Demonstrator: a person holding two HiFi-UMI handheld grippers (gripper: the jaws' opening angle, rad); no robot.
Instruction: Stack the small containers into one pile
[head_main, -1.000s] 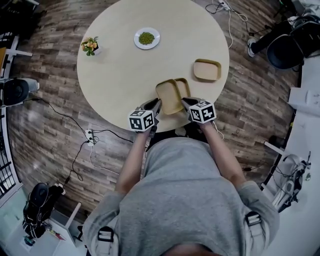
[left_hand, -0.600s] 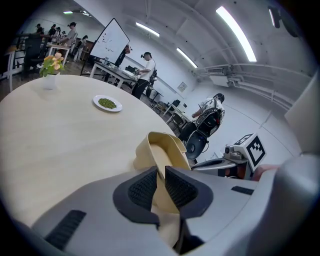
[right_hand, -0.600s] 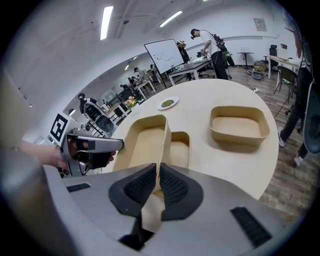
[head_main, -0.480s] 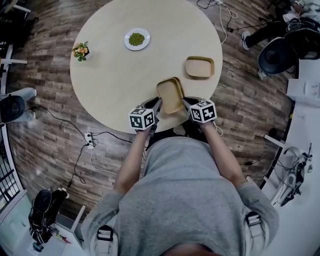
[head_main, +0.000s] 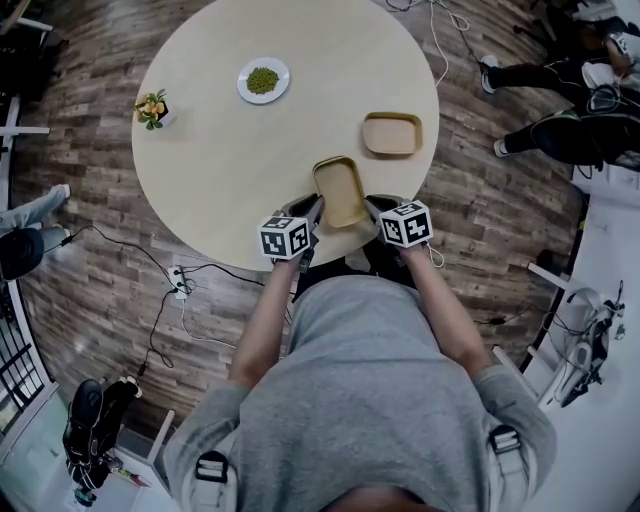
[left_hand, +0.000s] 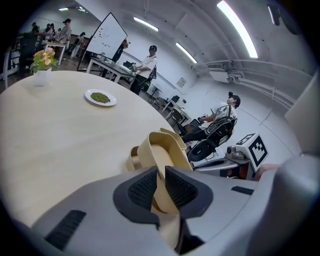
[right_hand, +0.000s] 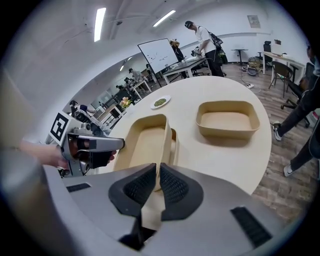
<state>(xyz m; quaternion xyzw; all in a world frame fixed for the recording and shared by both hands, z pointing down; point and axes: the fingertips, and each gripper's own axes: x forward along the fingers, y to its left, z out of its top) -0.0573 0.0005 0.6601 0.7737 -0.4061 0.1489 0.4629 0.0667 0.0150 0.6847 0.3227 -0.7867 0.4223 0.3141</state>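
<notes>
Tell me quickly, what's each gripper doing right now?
Left gripper: closed on the rim of the tan container.
Right gripper: closed on the opposite rim of the same container.

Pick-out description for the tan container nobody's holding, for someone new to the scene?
Start at the round pale table; go to its right edge in the head view. There sits the free container, a shallow tan rectangular tub, empty, flat on the tabletop. Its lookalike, the held container, is nearer the person, clamped by the left tongs and right tongs; this one stands alone.
</notes>
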